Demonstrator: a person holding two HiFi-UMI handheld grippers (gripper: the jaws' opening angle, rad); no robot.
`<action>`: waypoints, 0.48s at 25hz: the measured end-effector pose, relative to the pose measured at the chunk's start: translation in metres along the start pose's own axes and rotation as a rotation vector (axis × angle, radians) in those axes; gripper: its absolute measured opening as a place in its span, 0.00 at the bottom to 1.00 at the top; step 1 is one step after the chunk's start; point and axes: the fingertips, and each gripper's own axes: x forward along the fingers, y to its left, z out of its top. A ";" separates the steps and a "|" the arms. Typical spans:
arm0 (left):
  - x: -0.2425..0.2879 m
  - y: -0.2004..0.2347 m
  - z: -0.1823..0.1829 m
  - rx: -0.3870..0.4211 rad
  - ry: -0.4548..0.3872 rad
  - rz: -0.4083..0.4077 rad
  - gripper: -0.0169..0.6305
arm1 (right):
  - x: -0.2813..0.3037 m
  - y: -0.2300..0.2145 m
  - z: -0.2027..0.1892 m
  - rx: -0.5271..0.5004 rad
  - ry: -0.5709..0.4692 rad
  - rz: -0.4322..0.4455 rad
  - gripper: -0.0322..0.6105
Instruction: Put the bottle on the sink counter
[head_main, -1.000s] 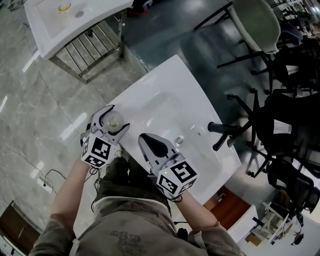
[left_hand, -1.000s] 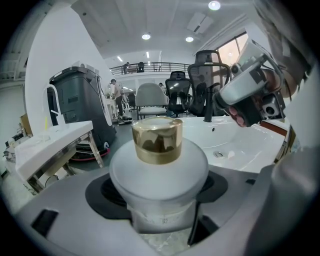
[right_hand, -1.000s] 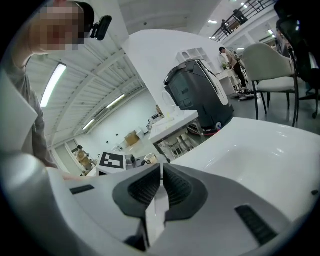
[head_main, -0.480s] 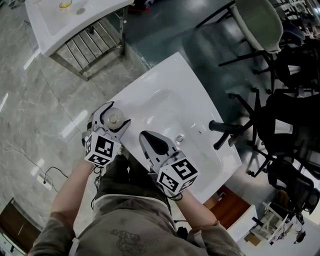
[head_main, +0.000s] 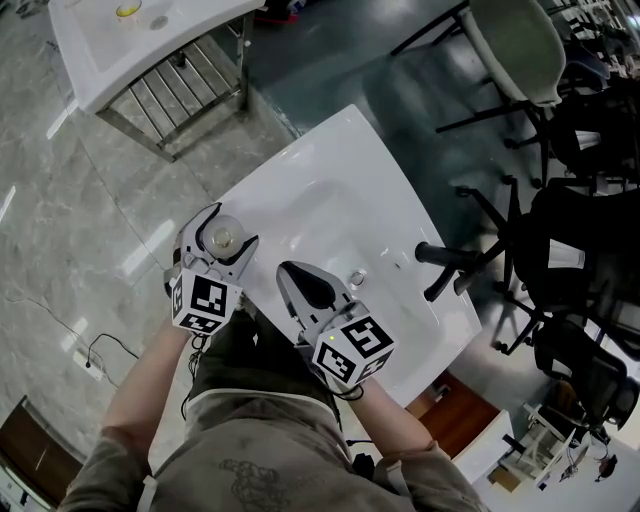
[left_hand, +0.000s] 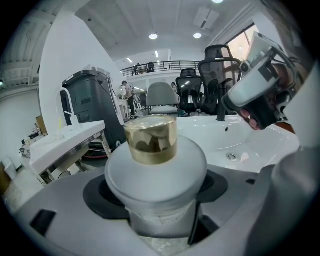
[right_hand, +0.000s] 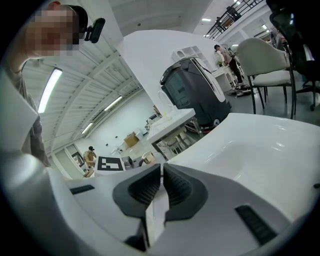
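Observation:
A round white bottle (head_main: 222, 236) with a gold cap stands upright at the left edge of the white sink counter (head_main: 345, 150). My left gripper (head_main: 232, 230) is shut on it, a jaw on either side. The left gripper view has the bottle (left_hand: 155, 165) filling the gap of the left gripper (left_hand: 155, 192), the black pads against its body. My right gripper (head_main: 289, 273) hovers over the counter's near edge beside the basin, shut with nothing in it; its ribbed pads meet in the right gripper view (right_hand: 162, 169).
A black faucet (head_main: 440, 262) and a drain (head_main: 358, 280) lie right of the basin. A second white counter (head_main: 110, 50) on a metal rack stands far left. Office chairs (head_main: 560, 190) crowd the right side. Marble floor (head_main: 70, 230) lies left of the counter.
The left gripper with the bottle has shifted very slightly left and away from me. The right gripper has stayed put.

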 end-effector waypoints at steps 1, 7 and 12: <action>0.000 0.001 0.000 -0.005 -0.005 0.005 0.55 | 0.000 0.000 0.000 0.001 0.001 0.001 0.11; -0.002 0.002 0.002 -0.014 -0.033 0.022 0.55 | 0.005 0.000 -0.002 -0.003 0.010 0.008 0.11; -0.003 0.002 0.002 0.000 -0.048 0.008 0.55 | 0.007 -0.002 -0.004 0.000 0.013 0.006 0.11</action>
